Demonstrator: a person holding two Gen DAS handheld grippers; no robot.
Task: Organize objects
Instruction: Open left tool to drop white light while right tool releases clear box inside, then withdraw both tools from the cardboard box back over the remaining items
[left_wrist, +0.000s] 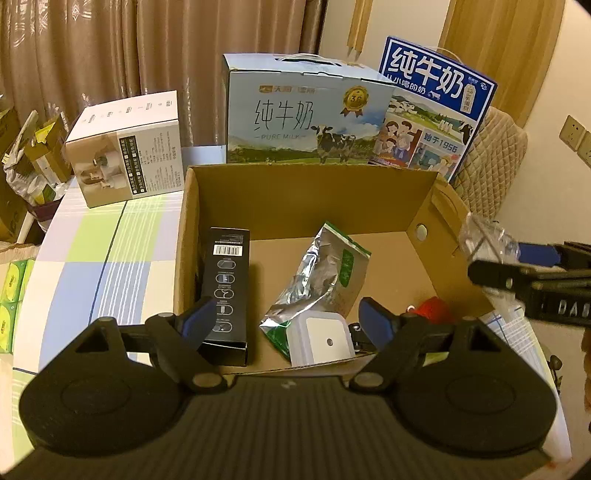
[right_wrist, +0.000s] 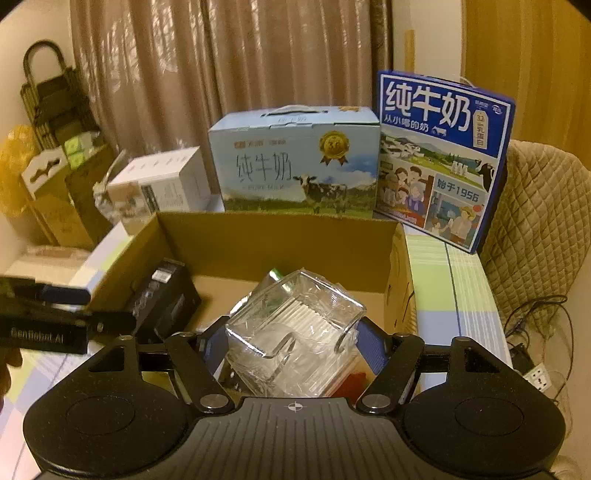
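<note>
An open cardboard box (left_wrist: 306, 195) stands on the checked tablecloth. Inside lie a black carton (left_wrist: 226, 284), a silver and green foil pouch (left_wrist: 317, 280), a white square device (left_wrist: 321, 341) and a red thing (left_wrist: 434, 308). My left gripper (left_wrist: 288, 321) is open and empty over the box's near edge. My right gripper (right_wrist: 291, 347) is shut on a clear plastic container (right_wrist: 295, 332), held above the box (right_wrist: 280, 240). In the left wrist view the right gripper (left_wrist: 491, 258) comes in from the right with the container (left_wrist: 487, 238) over the box's right wall.
Two milk cartons (left_wrist: 306, 114) (left_wrist: 432, 107) stand behind the box, a white product box (left_wrist: 129, 147) to its left. A quilted chair back (right_wrist: 535, 221) is at the right. Bags and cartons (right_wrist: 55, 166) stand at the left. Cables and a power strip (right_wrist: 535, 369) lie at the right.
</note>
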